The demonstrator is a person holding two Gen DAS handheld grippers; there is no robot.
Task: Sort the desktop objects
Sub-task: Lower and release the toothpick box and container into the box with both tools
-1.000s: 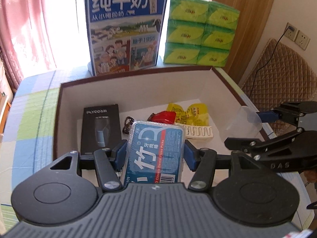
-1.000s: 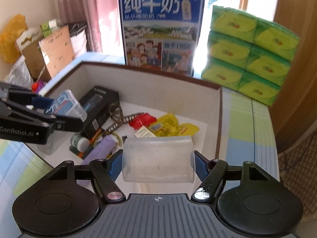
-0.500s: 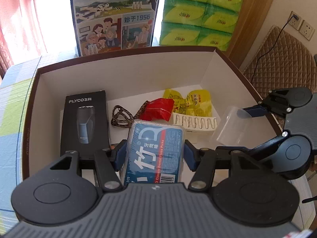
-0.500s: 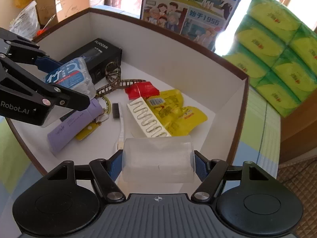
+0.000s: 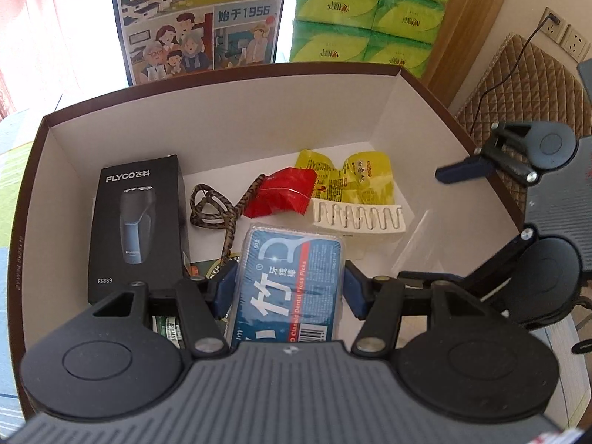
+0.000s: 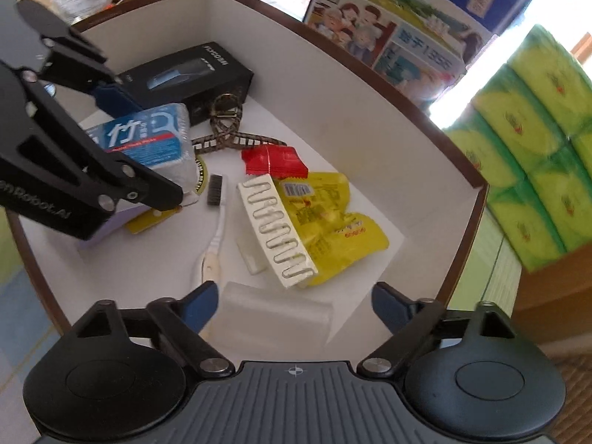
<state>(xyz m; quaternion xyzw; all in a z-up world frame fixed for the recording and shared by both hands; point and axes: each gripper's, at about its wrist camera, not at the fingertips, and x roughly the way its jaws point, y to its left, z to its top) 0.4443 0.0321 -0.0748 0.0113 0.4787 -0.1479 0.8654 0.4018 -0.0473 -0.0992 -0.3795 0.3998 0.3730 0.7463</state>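
The dental floss pick box (image 5: pixel 286 277), blue label up, sits clamped between the blue pads of the left gripper (image 5: pixel 288 288), held above the floor of the brown-rimmed box (image 5: pixel 222 74), toward its near edge. From the right wrist view the same floss box (image 6: pixel 148 137) hangs over the left half of the box interior, above a purple item and a round sticker.

The right gripper (image 6: pixel 292 303) has its jaws spread wide, touching nothing. Between and just below them lies the clear plastic container (image 6: pixel 273 318), resting on the white floor by the near right corner, apart from both pads. In the left wrist view that container (image 5: pixel 414 236) is only a faint glassy shape near the right wall.

Around them, on the floor: a white wavy hair clip (image 6: pixel 277 229) lying across the yellow snack packets (image 6: pixel 333 222), a red packet (image 6: pixel 273 161) just beyond, a patterned strap (image 5: pixel 218 211) curled near the middle, a toothbrush (image 6: pixel 214 229) beside the clip, and the black shaver box (image 5: pixel 137 222) along the left wall.

Behind the box's far edge stand a blue milk carton (image 5: pixel 199 18) and stacked green tissue packs (image 5: pixel 370 11).
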